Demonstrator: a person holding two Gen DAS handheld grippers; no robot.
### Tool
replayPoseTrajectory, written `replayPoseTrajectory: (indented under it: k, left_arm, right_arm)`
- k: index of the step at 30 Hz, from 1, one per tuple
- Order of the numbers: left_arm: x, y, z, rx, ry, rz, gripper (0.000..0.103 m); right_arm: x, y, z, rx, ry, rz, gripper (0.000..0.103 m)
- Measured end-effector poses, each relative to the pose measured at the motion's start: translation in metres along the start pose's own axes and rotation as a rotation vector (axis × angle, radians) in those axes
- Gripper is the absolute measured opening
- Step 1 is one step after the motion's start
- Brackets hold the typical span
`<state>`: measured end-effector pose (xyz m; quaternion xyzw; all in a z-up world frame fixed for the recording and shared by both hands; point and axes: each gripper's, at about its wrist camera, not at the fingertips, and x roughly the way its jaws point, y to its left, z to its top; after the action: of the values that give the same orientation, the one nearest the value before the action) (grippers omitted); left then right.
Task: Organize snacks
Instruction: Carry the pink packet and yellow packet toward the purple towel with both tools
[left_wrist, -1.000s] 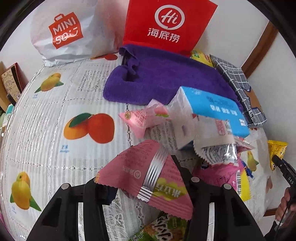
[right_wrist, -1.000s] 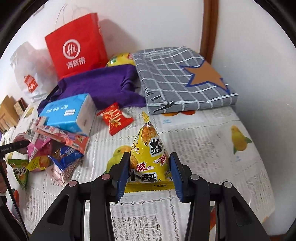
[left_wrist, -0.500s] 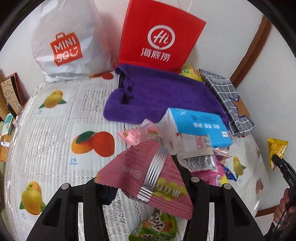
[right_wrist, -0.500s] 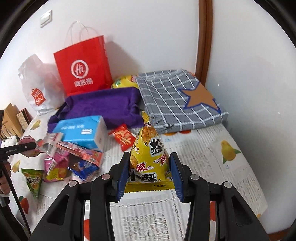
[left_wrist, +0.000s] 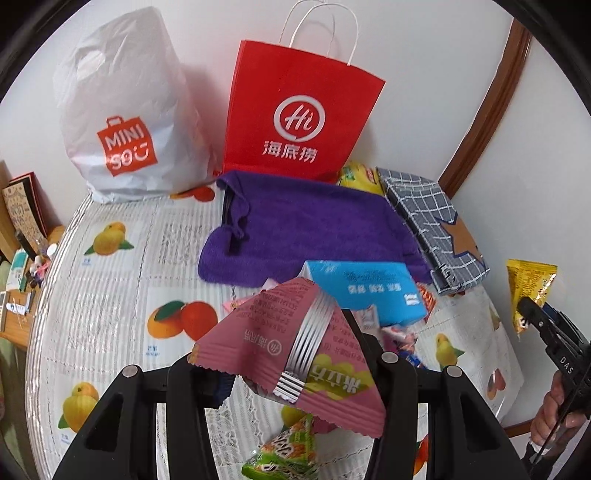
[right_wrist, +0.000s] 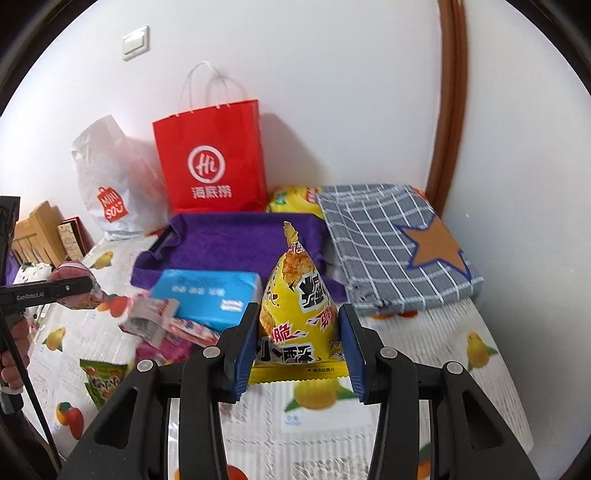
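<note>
My left gripper (left_wrist: 291, 365) is shut on a pink snack packet (left_wrist: 258, 332) and holds it above the table. My right gripper (right_wrist: 297, 347) is shut on a yellow triangular snack packet (right_wrist: 295, 295), also lifted; it shows at the right edge of the left wrist view (left_wrist: 530, 288). A pile of loose snacks (right_wrist: 162, 325) lies beside a blue tissue pack (right_wrist: 207, 291). A green snack packet (left_wrist: 288, 450) lies below the pink one.
A red paper bag (left_wrist: 299, 122) and a white Miniso bag (left_wrist: 118, 118) stand at the back wall. A purple towel (left_wrist: 310, 229) and a grey checked bundle (right_wrist: 391, 251) lie in front of them. The fruit-print tablecloth (left_wrist: 110, 295) covers the table.
Both grippers have risen and pulled back from the table with their packets still held. The table and bags now look farther away and more of the wall shows.
</note>
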<state>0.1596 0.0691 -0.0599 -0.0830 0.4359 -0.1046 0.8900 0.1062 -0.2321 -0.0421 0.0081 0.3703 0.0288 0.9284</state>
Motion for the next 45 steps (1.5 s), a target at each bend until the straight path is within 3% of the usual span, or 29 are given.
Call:
replayPoseTrajectory:
  k: [11,17,32,45]
  left_arm:
    - [-0.004,-0.011,0.037,0.02,-0.053,0.04,0.047]
    - [0.004,-0.019,0.057,0.045,-0.044,0.048,0.047]
    - [0.053,-0.025,0.105,0.08,-0.018,0.05,0.047]
    - [0.104,-0.026,0.139,0.11,0.018,0.056,0.047]
  right_arm:
    - [0.035,0.027,0.044,-0.06,-0.017,0.051,0.043]
    - [0.06,0.031,0.065,-0.063,-0.005,0.06,0.043]
    - [0.113,0.035,0.121,-0.061,-0.021,0.069,0.043]
    - [0.173,0.033,0.14,-0.077,0.041,0.084,0.043]
